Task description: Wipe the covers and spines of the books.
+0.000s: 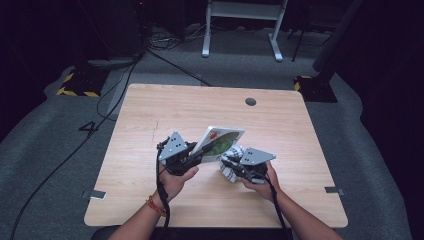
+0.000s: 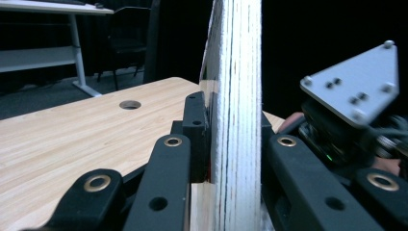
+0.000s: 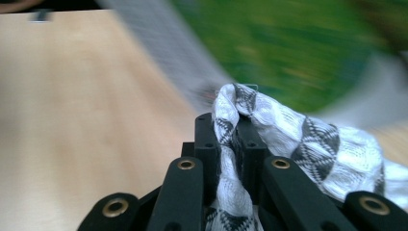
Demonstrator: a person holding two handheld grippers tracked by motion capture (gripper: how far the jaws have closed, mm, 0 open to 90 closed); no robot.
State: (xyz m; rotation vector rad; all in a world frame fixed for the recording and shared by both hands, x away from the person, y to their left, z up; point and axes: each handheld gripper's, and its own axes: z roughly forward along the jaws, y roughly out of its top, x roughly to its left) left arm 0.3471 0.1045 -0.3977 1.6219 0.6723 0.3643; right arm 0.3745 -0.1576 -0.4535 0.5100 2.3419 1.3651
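Above the middle of the wooden table (image 1: 150,115), nearer its front edge, the left gripper (image 1: 197,156) clamps a tilted picture book (image 1: 220,141) by its edge while the right gripper (image 1: 231,164) pinches a patterned cloth (image 1: 231,159) against it, so wiping looks under way, unfinished.

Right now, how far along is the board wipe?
Done: both grasps are made. The left hand-held gripper is clamped on the edge of the board, holding it tilted up off the table. In hand: the right hand-held gripper pinches a patterned cloth right beside the board's green printed face. Contact between the two is too blurred to confirm. Left, probably: finishing the wipe and setting both things down.
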